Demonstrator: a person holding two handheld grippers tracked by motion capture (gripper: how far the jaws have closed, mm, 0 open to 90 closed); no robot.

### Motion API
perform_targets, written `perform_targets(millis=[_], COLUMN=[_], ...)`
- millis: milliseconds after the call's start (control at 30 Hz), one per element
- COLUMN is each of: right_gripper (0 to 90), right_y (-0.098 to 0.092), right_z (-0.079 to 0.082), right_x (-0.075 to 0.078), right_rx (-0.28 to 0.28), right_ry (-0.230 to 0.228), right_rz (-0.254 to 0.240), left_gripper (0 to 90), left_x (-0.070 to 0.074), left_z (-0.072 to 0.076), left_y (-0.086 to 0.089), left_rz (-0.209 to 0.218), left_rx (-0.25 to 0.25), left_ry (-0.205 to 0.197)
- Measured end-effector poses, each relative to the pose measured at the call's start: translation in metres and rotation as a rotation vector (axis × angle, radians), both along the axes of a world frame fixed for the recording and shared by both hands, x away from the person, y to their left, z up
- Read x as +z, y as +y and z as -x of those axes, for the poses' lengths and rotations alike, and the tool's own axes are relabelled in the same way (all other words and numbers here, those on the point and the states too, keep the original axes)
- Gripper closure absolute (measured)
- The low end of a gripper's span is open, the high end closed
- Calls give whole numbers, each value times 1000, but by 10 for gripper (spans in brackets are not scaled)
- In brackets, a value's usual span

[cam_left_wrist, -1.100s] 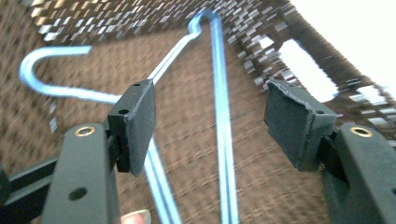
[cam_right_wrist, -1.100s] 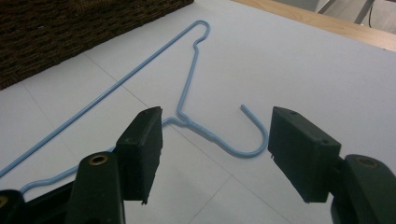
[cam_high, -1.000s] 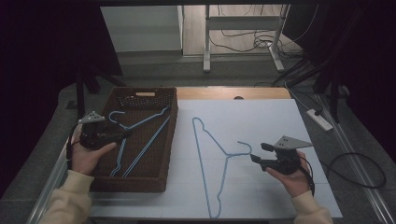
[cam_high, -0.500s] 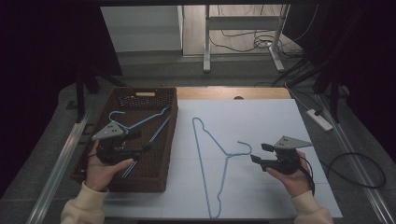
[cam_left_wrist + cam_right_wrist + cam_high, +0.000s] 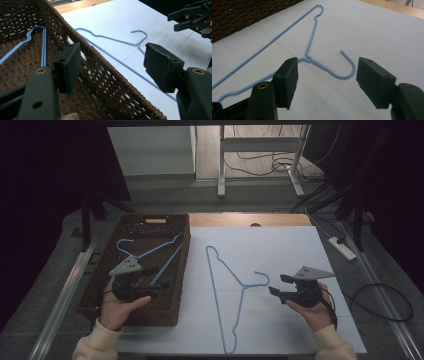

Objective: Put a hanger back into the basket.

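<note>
Two grippers stand with jaws spread and empty: the left gripper (image 5: pixel 167 283) has shifted inward over the basket (image 5: pixel 98 285) holding hangers (image 5: pixel 150 252), the right gripper (image 5: pixel 278 285) waits beside the counter's blue hanger (image 5: pixel 235 290), suggesting transfer continues.

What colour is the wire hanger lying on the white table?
Light blue. The hanger shows best in the right gripper view.
</note>
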State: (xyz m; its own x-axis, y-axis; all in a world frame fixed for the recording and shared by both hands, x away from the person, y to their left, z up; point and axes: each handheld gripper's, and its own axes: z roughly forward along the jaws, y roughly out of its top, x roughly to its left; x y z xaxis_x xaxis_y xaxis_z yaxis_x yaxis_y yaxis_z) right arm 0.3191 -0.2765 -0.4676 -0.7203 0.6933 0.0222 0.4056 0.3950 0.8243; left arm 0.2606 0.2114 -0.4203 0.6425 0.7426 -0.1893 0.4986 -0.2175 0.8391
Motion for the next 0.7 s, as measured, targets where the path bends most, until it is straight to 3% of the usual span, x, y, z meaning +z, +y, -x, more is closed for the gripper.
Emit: perform_targets(millis=[433, 700], right_gripper=[347, 336], right_y=[1, 13], right_z=[-4, -23], right_x=[-1, 2], right_rx=[6, 24], right_ry=[12, 80], right_rz=[8, 46], left_gripper=[302, 298], left_x=[-6, -5], left_z=[1, 2], left_y=[-2, -1], left_rz=[0, 4], left_rx=[5, -9], left_ry=[-7, -4])
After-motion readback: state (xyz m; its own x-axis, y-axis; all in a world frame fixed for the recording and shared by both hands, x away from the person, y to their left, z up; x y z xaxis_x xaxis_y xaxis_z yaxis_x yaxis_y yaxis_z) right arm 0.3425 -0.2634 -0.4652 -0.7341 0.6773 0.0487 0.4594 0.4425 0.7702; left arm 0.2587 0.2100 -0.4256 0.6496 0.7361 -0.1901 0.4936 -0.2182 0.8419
